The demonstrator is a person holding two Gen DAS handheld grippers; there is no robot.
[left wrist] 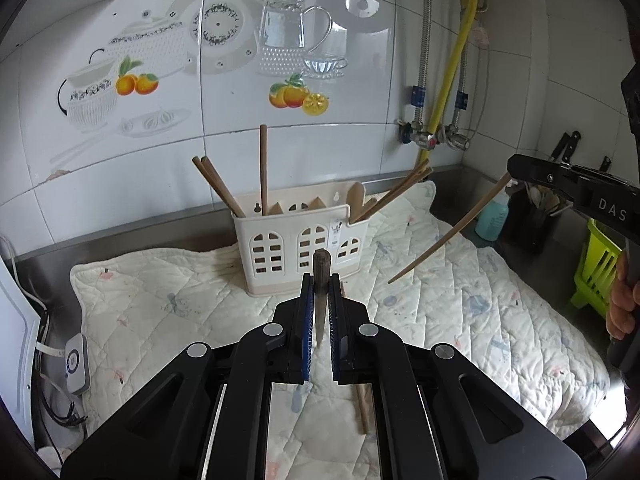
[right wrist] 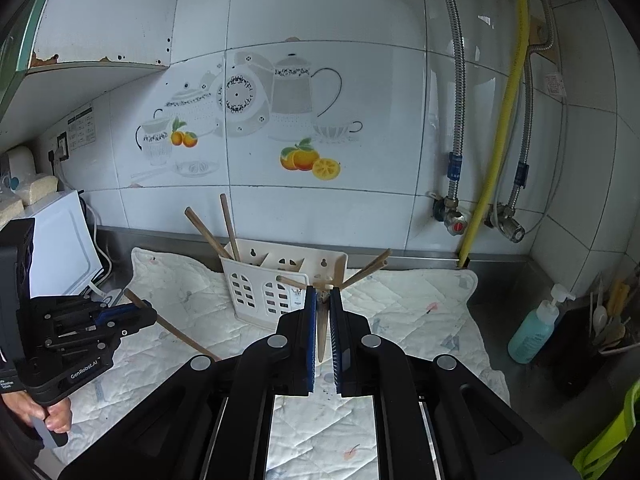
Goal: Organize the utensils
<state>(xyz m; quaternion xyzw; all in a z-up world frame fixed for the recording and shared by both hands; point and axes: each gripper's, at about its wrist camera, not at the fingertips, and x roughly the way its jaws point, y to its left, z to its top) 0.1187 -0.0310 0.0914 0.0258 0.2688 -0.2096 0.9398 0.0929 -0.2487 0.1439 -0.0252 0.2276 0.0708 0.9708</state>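
A cream plastic utensil holder (left wrist: 300, 244) stands on a quilted mat against the tiled wall, with several wooden chopsticks and a wooden spoon leaning in its compartments; it also shows in the right wrist view (right wrist: 264, 292). My left gripper (left wrist: 320, 280) is shut on a wooden chopstick (left wrist: 321, 300), held in front of the holder. My right gripper (right wrist: 322, 292) is shut on another wooden chopstick (right wrist: 322, 328), seen from the left wrist view as a long stick (left wrist: 448, 232) slanting down over the mat. One more chopstick (left wrist: 362, 404) lies on the mat under my left gripper.
The quilted mat (left wrist: 480, 312) covers the steel counter. A blue soap bottle (right wrist: 536, 328) and a dark utensil pot (right wrist: 608, 332) stand at the right. A green rack (left wrist: 596, 272) is at the far right. Water valves and hoses (right wrist: 480, 216) hang on the wall. A white appliance (right wrist: 60, 240) stands at the left.
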